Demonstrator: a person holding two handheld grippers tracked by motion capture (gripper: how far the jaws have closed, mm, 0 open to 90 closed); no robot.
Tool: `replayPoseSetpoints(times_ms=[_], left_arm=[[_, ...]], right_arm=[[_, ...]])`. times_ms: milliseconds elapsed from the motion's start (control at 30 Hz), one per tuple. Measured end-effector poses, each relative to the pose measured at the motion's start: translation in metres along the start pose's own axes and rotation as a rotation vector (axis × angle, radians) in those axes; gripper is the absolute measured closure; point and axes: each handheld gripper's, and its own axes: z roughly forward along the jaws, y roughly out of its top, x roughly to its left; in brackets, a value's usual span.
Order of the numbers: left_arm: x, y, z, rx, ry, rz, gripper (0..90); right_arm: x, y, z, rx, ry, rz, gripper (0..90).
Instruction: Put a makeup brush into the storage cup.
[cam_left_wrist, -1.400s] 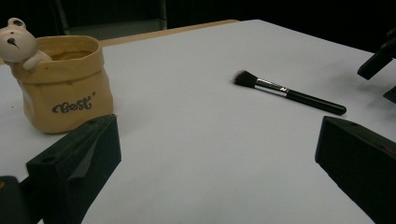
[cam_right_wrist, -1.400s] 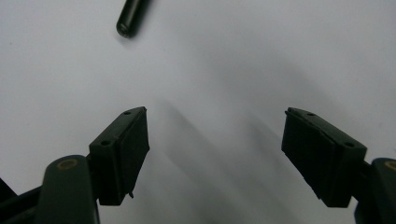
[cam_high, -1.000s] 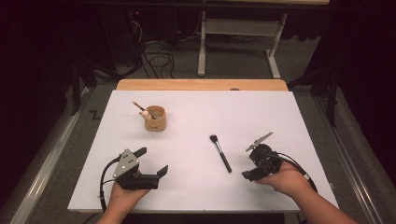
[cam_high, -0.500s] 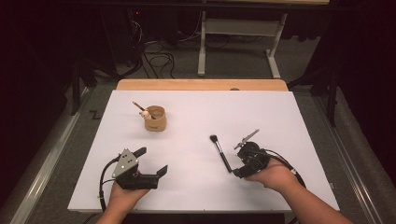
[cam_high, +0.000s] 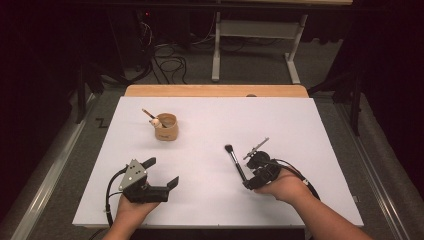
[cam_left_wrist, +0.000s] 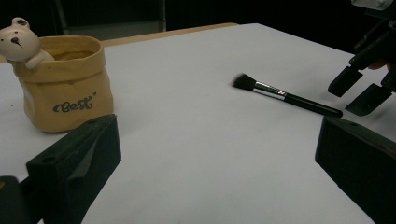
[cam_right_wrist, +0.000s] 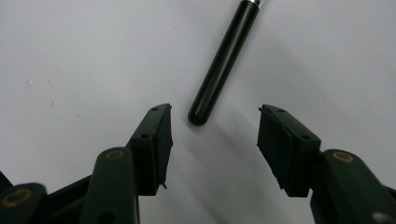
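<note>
Your right tongs (cam_right_wrist: 214, 135) have slid up to the brush (cam_right_wrist: 223, 60), narrowing but gripping nothing; straddle its handle before clamping, left tongs (cam_high: 163, 173) gaping idle.

The high view is looking forward and down over the whole worktop (cam_high: 210, 200). The left gripper view is skimming low across it; the right is hovering close above. All are sharing the brush (cam_high: 236, 162).

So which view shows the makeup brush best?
The left gripper view: the whole makeup brush lies side-on, bristles to handle tip. The high view shows it small, its handle end at the right gripper. The right gripper view catches just the handle end.
</note>
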Motion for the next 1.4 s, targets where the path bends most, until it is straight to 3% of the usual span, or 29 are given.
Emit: replayPoseSetpoints(times_ms=[1067,1400], left_arm=[[0.004,0.001,-0.003,-0.013,0.0,-0.022,1.3],[0.005,0.001,-0.003,-0.016,0.001,-0.024,1.3]], right_arm=[[0.001,0.019,0.013,0.035,0.012,0.049,67.0],[0.001,0.02,0.019,0.048,-0.009,0.031,73.6]])
